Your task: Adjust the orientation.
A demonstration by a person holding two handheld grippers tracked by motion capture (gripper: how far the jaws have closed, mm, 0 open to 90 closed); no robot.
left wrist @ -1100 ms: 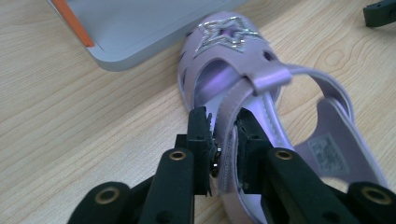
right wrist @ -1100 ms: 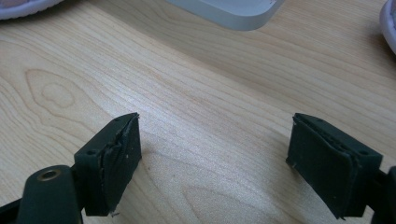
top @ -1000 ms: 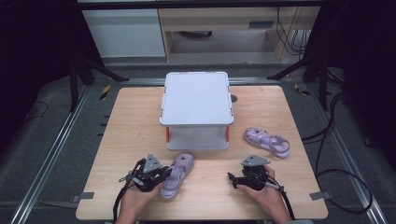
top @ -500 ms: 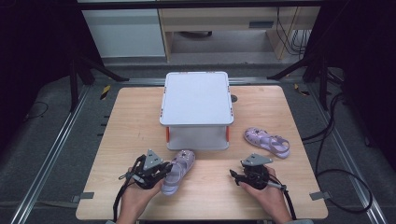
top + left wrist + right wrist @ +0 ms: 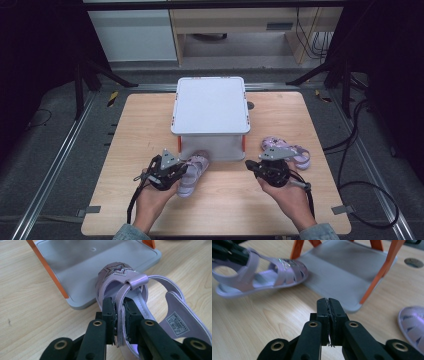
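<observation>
1. Surface [image 5: 125, 150]: pale wood, seen whole in the high view, with a round hole near the rack's far right corner.
2. Rack [image 5: 210, 105]: a grey two-tier stand with orange posts, standing at the middle of the surface; its flat top hid the lower tray from above (the tray showed in both gripper views).
3. Left sandal [image 5: 130, 290]: lilac, strapped, with a star on the toe band. It lay at the rack's near left corner, toe over the edge of the lower tray, heel toward the person.
4. Left gripper [image 5: 119, 315]: held in the left hand [image 5: 150, 200], its jaws clamped on the sandal's ankle strap.
5. Right sandal [image 5: 287, 150]: the matching one, lying on the surface to the right of the rack, just beyond the right gripper.
6. Right gripper [image 5: 328, 312]: held in the right hand [image 5: 290, 197], jaws pressed together on nothing, pointing toward the rack's near right corner.
</observation>
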